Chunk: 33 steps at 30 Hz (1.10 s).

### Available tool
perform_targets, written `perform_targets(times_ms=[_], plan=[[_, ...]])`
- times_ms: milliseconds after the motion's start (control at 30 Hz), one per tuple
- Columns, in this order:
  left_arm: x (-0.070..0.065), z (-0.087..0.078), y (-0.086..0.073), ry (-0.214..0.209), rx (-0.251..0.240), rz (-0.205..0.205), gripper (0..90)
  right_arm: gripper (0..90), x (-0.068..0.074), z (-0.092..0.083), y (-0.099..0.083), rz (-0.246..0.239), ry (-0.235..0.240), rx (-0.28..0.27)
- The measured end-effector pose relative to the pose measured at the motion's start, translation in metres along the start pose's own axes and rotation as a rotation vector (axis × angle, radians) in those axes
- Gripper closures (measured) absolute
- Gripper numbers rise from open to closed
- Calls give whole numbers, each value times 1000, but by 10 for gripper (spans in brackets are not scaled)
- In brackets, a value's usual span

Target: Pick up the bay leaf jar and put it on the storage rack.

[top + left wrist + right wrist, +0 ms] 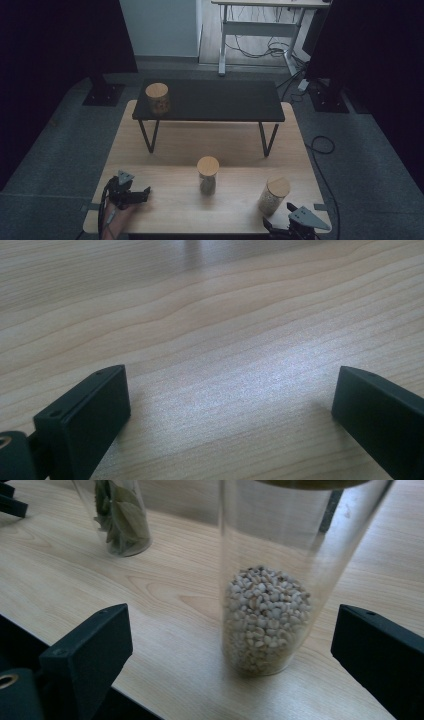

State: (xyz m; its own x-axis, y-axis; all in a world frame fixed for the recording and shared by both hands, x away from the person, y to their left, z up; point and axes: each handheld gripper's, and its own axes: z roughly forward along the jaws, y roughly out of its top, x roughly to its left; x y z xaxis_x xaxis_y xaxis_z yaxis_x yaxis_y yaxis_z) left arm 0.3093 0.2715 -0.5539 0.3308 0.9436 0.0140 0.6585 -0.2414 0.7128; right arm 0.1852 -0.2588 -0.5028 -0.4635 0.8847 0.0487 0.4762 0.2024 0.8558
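- Right gripper (227,645): jaws spread wide, nothing pinched; bean jar (272,605) stands upright on the wooden table (165,595), just ahead of the jaws and between their lines, untouched.
- Bean jar (273,195): glass, wooden lid, pale beans in lower part; near the table's front right corner.
- Left gripper (227,405): jaws spread over bare wood at front left.
- Leaf jar (207,174): centre front.
- Third jar (157,98): on black shelf (220,100), left end.

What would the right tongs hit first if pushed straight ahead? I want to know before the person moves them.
Most likely the bean jar: it stands upright on the table dead ahead between the open jaws of the right tongs. The leaf jar sits farther off to the side, out of that line.
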Motion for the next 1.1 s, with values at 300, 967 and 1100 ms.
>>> perform_targets(times_ms=[300, 967, 1100], plan=[[0, 0, 0, 0, -1, 0, 18, 25, 11, 0, 4, -17, 28, -8], [0, 0, 0, -1, -1, 0, 18, 26, 33, 8, 10, -49, 74, -15], [0, 0, 0, 0, -1, 0, 18, 27, 37, 11, 12, -54, 81, -16]])
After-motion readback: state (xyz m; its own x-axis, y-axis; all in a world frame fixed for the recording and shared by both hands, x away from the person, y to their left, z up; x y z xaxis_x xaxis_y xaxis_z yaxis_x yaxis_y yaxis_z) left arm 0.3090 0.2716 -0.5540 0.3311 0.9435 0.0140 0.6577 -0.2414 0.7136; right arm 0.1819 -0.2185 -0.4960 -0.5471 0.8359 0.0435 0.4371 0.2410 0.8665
